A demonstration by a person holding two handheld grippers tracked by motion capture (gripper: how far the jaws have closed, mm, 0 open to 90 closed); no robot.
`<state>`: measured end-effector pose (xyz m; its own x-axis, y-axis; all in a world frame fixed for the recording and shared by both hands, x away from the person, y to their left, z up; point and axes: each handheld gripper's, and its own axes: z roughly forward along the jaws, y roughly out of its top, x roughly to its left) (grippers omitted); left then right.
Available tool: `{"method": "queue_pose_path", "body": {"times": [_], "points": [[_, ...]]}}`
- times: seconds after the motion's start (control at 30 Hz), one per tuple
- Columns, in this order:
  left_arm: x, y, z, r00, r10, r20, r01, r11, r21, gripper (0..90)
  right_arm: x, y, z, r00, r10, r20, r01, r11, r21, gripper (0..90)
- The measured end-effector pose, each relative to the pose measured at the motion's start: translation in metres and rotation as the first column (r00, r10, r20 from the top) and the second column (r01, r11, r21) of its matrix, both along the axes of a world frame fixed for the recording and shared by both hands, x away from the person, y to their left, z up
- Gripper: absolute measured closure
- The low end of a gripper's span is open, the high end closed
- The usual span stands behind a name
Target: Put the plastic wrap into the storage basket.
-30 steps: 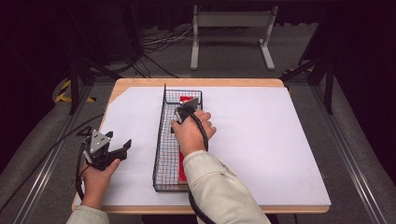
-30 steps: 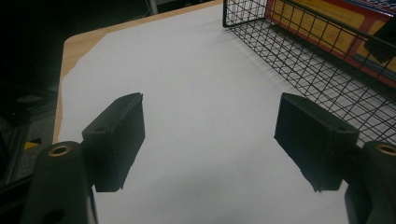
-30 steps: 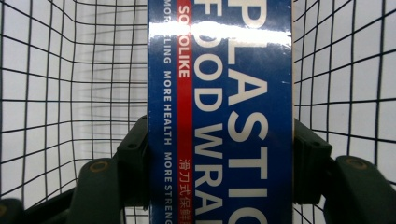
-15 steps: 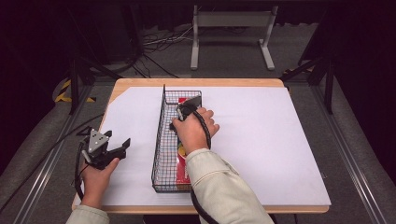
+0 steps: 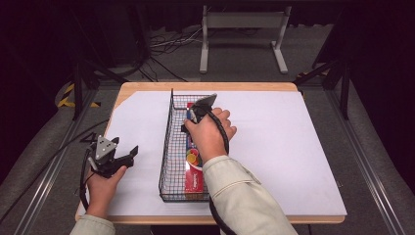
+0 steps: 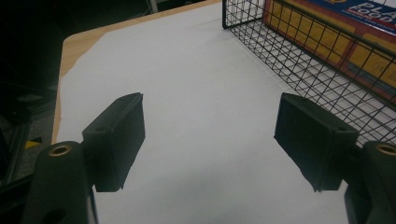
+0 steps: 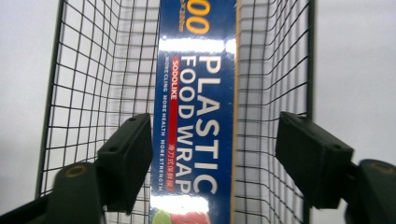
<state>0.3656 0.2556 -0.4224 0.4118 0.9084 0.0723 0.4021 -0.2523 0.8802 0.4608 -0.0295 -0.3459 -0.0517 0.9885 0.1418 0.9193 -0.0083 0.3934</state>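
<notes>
A long blue and red plastic food wrap box (image 5: 193, 169) lies lengthwise in a black wire basket (image 5: 166, 147) at the middle of the table. My right gripper (image 5: 196, 113) hovers over the far part of the box (image 7: 198, 93). Its jaws have just been opening and now stand open (image 7: 215, 154). The box shows between them from above, and neither pad presses on it. My left gripper (image 5: 128, 154) rests low over the white sheet left of the basket (image 6: 299, 60), open (image 6: 210, 135) with nothing between its fingers.
A white sheet (image 5: 293, 147) covers the wooden table (image 5: 147, 87). The basket's wire walls (image 7: 93, 93) rise on both sides of the box. A metal stand (image 5: 242, 29) and cables lie on the floor beyond the table.
My right hand has lifted a little above the box in the basket. The left hand and its gripper have stayed where they were.
</notes>
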Motion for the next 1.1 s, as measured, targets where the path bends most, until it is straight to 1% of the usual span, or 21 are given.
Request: {"method": "queue_pose_path", "body": {"times": [0.03, 0.07, 0.13, 0.23, 0.3, 0.37, 0.53, 0.57, 0.63, 0.7, 0.9, 1.0, 1.1], "points": [[0.0, -0.001, 0.0, 1.0, 0.0, -0.002, 0.0, 1.0, 0.007, 24.7, 0.0, 0.0, 0.0, 1.0, 0.0, 0.0, 0.0, 1.0, 0.0, 28.4], [0.001, -0.001, -0.001, 1.0, 0.0, -0.004, 0.0, 1.0, 0.009, 24.7, -0.001, -0.002, 0.002, 1.0, -0.001, 0.002, 0.001, 1.0, 0.01, 28.3], [0.001, -0.002, -0.001, 1.0, -0.003, -0.006, 0.003, 1.0, 0.008, 24.7, -0.002, -0.005, 0.007, 0.9999, 0.009, 0.008, -0.01, 1.0, 0.004, 27.5], [0.002, -0.003, 0.0, 1.0, -0.005, -0.006, 0.005, 0.9999, 0.01, 24.7, -0.004, -0.012, 0.015, 0.9994, 0.028, 0.022, -0.028, 1.0, 0.012, 26.8], [0.002, -0.003, 0.0, 1.0, -0.005, -0.004, 0.005, 0.9999, 0.011, 24.7, -0.004, -0.013, 0.018, 0.9989, 0.037, 0.028, -0.037, 0.999, 0.007, 26.6], [0.002, -0.003, 0.0, 1.0, -0.005, -0.004, 0.005, 0.9999, 0.011, 24.7, -0.006, -0.02, 0.025, 0.998, 0.047, 0.043, -0.047, 0.999, -0.002, 26.4], [0.002, -0.002, -0.001, 1.0, -0.003, -0.003, 0.003, 0.9999, 0.011, 24.7, -0.01, -0.037, 0.038, 0.9961, 0.061, 0.064, -0.061, 0.998, -0.008, 25.7], [0.002, -0.002, -0.001, 1.0, -0.005, -0.003, 0.005, 0.9999, 0.01, 24.6, -0.011, -0.042, 0.042, 0.995, 0.066, 0.075, -0.066, 0.998, -0.004, 24.8], [0.002, -0.002, -0.001, 1.0, -0.004, -0.003, 0.004, 0.9999, 0.017, 24.6, -0.012, -0.048, 0.045, 0.9947, 0.073, 0.072, -0.073, 0.997, 0.004, 23.9], [0.002, -0.002, -0.001, 1.0, -0.005, -0.004, 0.005, 0.9998, 0.017, 24.6, -0.013, -0.056, 0.049, 0.9946, 0.065, 0.081, -0.065, 0.998, 0.003, 23.9], [0.002, -0.002, -0.001, 1.0, -0.004, -0.005, 0.004, 0.9998, 0.019, 24.6, -0.013, -0.07, 0.053, 0.9951, 0.059, 0.079, -0.059, 0.998, -0.002, 23.9], [0.002, -0.002, -0.001, 1.0, -0.001, -0.004, 0.002, 0.9998, 0.018, 24.6, -0.012, -0.077, 0.054, 0.9943, 0.062, 0.086, -0.062, 0.998, -0.008, 23.9], [0.002, -0.001, -0.002, 1.0, 0.001, -0.004, -0.001, 0.9999, 0.015, 24.6, -0.011, -0.085, 0.055, 0.9931, 0.075, 0.09, -0.072, 0.997, -0.037, 22.2]]}}
